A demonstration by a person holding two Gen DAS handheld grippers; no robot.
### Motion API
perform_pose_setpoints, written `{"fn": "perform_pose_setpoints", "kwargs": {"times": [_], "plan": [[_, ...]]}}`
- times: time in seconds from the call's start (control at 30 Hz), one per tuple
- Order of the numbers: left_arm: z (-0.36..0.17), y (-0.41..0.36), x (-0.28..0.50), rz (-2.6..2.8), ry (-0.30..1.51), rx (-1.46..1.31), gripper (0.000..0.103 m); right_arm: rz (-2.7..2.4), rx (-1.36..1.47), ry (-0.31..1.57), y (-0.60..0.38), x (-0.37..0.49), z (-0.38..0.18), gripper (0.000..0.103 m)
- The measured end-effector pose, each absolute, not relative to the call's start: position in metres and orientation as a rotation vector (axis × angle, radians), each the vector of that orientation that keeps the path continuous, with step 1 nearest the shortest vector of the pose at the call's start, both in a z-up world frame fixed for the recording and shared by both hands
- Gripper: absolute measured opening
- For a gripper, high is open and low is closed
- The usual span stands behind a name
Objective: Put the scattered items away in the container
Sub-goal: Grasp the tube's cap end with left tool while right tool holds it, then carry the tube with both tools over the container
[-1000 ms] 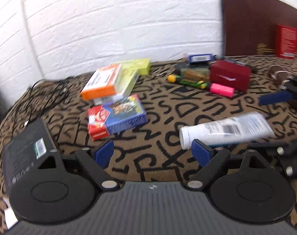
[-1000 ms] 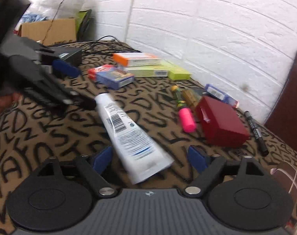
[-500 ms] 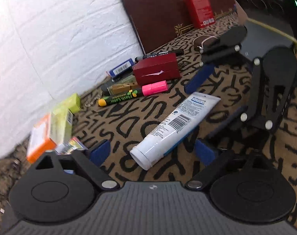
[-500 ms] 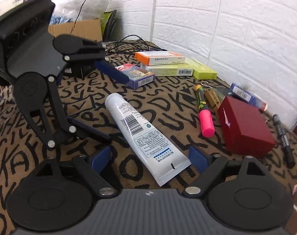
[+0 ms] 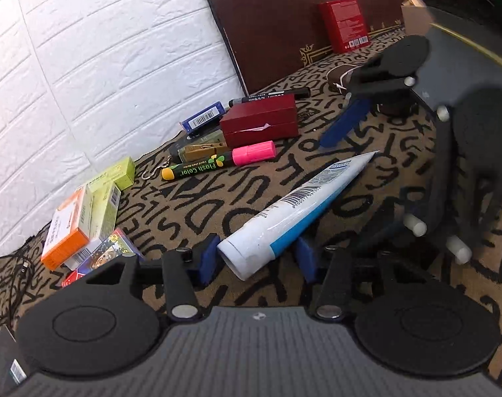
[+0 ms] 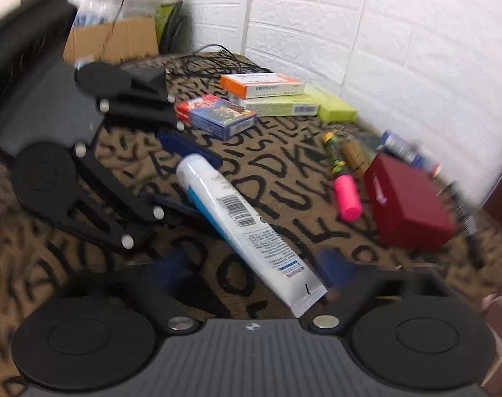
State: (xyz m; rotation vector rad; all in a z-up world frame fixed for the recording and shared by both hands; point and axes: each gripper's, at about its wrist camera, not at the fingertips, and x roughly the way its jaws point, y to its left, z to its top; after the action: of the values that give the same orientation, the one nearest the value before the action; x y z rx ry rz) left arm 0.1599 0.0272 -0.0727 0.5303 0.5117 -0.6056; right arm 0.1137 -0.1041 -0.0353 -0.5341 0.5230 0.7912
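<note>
A white and blue tube (image 5: 294, 205) lies on the patterned cloth; it also shows in the right wrist view (image 6: 247, 228). My left gripper (image 5: 256, 261) is open, its blue pads (image 5: 206, 261) on either side of the tube's cap end, not pressing it. My right gripper (image 6: 251, 271) is open around the tube's flat crimped end; its pads are blurred. Each gripper faces the other along the tube. The right gripper shows in the left wrist view (image 5: 366, 172), the left one in the right wrist view (image 6: 188, 172).
Behind the tube lie a pink-capped marker (image 5: 218, 163), a dark red box (image 5: 261, 124), a black pen (image 5: 271, 96), a blue packet (image 5: 203, 117), medicine boxes (image 5: 82, 211) and a card box (image 6: 218, 115). A brown board (image 5: 284, 26) leans on the white brick wall. Cables (image 6: 211, 63) lie far left.
The left gripper swung right to face the tube, moved in, and its jaws narrowed around the cap end. The right gripper pushed forward over the tube's crimped end.
</note>
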Motion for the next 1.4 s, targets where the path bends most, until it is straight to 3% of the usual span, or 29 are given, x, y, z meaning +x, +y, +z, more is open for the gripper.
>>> {"fn": "perform_pose_setpoints", "kwargs": {"times": [0.1, 0.17, 0.2, 0.23, 0.27, 0.3, 0.7, 1.03, 1.4], "plan": [[-0.072, 0.028, 0.162, -0.611, 0.520, 0.523, 0.050, 0.708, -0.681, 0.357, -0.096, 0.092, -0.041, 0.103], [-0.071, 0.027, 0.164, -0.616, 0.524, 0.528, 0.050, 0.707, -0.695, 0.342, -0.097, 0.092, -0.042, 0.103], [-0.071, 0.027, 0.164, -0.617, 0.524, 0.532, 0.050, 0.727, -0.660, 0.377, -0.100, 0.098, -0.040, 0.090], [-0.071, 0.026, 0.164, -0.616, 0.523, 0.537, 0.050, 0.750, -0.605, 0.429, -0.104, 0.108, -0.036, 0.055], [-0.072, 0.026, 0.164, -0.614, 0.523, 0.541, 0.050, 0.766, -0.544, 0.482, -0.108, 0.118, -0.033, 0.037], [-0.072, 0.026, 0.163, -0.612, 0.524, 0.541, 0.050, 0.770, -0.499, 0.516, -0.113, 0.125, -0.032, 0.031], [-0.061, 0.020, 0.154, -0.605, 0.474, 0.557, 0.048, 0.709, -0.499, 0.509, -0.112, 0.114, -0.023, 0.025], [0.003, -0.007, 0.126, -0.658, 0.324, 0.612, 0.048, 0.565, -0.442, 0.424, -0.146, 0.077, 0.039, 0.025], [0.080, -0.125, 0.083, -0.837, 0.108, 0.653, 0.048, 0.248, -0.466, 0.346, -0.257, 0.014, 0.119, 0.025]]}}
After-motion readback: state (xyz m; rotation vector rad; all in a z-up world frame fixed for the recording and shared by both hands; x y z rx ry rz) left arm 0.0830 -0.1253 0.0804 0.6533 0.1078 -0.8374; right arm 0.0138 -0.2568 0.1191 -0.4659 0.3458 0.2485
